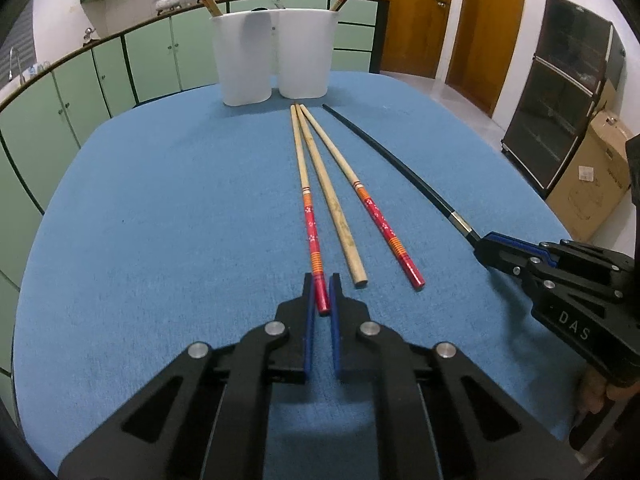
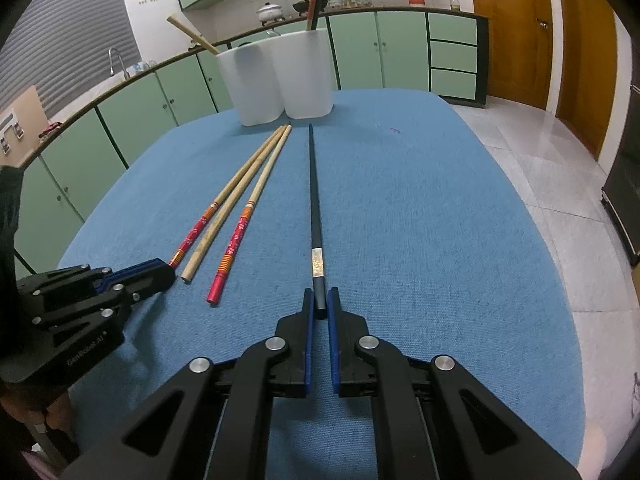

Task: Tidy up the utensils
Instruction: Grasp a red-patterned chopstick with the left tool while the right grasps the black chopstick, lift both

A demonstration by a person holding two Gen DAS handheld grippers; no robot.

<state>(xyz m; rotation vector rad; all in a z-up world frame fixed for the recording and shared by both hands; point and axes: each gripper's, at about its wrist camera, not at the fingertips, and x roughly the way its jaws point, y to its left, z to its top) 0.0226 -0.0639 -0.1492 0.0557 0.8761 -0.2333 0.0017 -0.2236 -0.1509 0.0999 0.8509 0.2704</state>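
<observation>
Four chopsticks lie on the blue table, pointing at two white holders at the far edge. My left gripper is shut on the near end of a red-handled chopstick. Beside it lie a plain wooden chopstick and a second red-handled chopstick. My right gripper is shut on the near end of a black chopstick, which also shows in the left wrist view. Each holder has a chopstick standing in it.
The blue table ends just behind the holders. Green cabinets run behind and to the left. Wooden doors, a dark cabinet and a cardboard box stand to the right.
</observation>
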